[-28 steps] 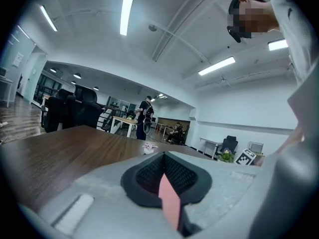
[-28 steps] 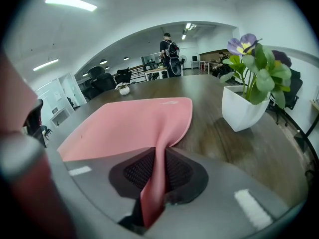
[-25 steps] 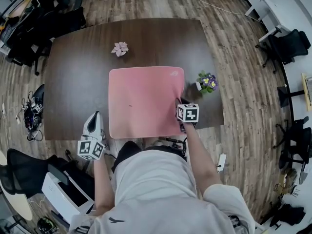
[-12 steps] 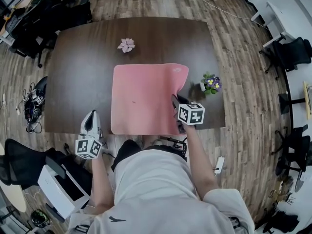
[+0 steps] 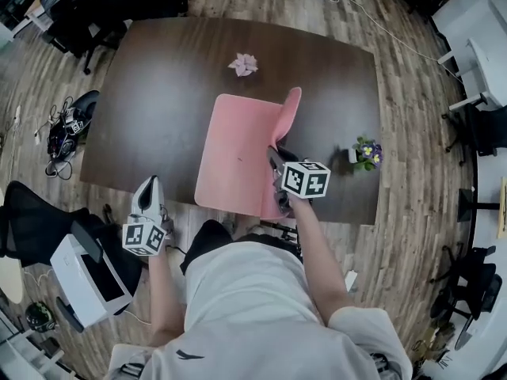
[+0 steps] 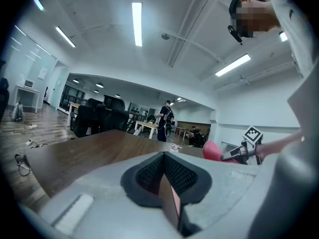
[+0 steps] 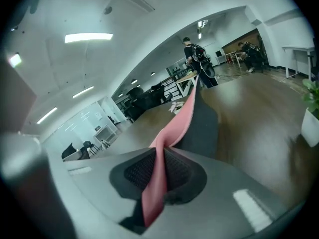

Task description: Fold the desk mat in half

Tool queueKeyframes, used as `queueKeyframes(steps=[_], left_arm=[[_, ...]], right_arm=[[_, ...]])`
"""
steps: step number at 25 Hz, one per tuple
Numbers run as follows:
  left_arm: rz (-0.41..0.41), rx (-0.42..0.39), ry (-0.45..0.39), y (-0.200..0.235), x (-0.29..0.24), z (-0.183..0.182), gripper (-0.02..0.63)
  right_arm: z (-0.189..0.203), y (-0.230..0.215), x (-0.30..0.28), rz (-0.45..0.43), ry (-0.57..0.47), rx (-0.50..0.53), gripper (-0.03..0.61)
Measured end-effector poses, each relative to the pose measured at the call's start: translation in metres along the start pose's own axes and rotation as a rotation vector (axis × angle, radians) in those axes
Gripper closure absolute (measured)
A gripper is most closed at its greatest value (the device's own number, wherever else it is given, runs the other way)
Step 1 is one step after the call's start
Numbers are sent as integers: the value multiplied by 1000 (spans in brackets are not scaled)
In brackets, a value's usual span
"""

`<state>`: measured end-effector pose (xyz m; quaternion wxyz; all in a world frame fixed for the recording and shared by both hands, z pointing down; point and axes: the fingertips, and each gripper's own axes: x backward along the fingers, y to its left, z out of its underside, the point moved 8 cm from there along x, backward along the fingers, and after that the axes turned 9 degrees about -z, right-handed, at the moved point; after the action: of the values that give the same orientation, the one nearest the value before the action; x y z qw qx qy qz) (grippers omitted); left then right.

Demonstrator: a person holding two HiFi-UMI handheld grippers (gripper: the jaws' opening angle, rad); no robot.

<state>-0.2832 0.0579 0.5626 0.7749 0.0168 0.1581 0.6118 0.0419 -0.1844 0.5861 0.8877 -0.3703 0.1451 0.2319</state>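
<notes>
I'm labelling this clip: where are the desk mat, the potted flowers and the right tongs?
desk mat (image 5: 234,161), head view, flat pink top face.
potted flowers (image 5: 366,149), head view, purple blooms.
right tongs (image 7: 158,176), right gripper view, between the pads gripping the mat edge.

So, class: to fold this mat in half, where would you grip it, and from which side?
Its right edge, from the right, as the right gripper does. The mat is thin and limp, so the jaws can pinch that edge across both faces. The edge curls up off the table, with its dark underside showing.
</notes>
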Motion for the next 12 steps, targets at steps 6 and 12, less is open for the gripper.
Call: queueKeyframes(steps=[6,12], left_arm=[[-82,18,-7,26,22,4,612],[-120,23,-9,39,33,2,612]], right_arm=[[8,21,-62,-38,51,-10,537],[25,31,-113,2,115,-39,537]])
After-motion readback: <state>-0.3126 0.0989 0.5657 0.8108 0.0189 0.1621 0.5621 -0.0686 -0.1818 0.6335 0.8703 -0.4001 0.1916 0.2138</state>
